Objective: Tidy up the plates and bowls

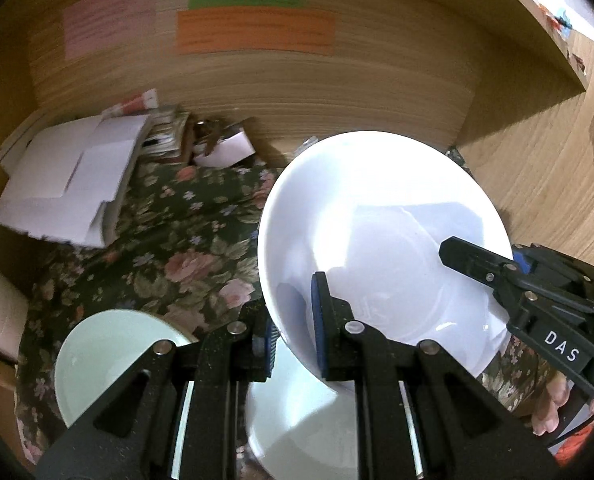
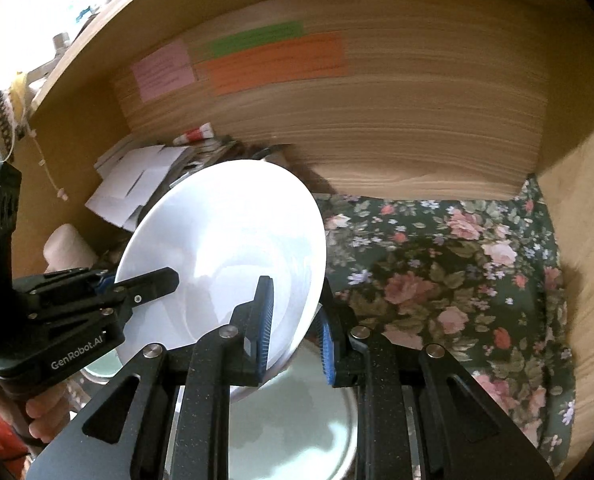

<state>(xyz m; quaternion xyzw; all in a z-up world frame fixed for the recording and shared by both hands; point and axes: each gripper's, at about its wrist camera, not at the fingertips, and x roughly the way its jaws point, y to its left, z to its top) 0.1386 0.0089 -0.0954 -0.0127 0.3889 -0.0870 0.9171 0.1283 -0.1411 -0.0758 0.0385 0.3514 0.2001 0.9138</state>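
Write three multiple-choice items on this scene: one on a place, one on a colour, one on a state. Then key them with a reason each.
1. Where does the orange paper strip sit?
A. on the wooden back wall
B. on the cloth
C. inside a bowl

2. What colour is the cloth on the surface?
A. plain red
B. dark green with flowers
C. white

3. How is the white plate held?
A. lying flat, untouched
B. by one gripper
C. by both, left gripper and right gripper, at opposite rim edges

Key: 1 A, it is stuck on the wood; 2 B, roses on green; 3 C, both jaws pinch the rim.
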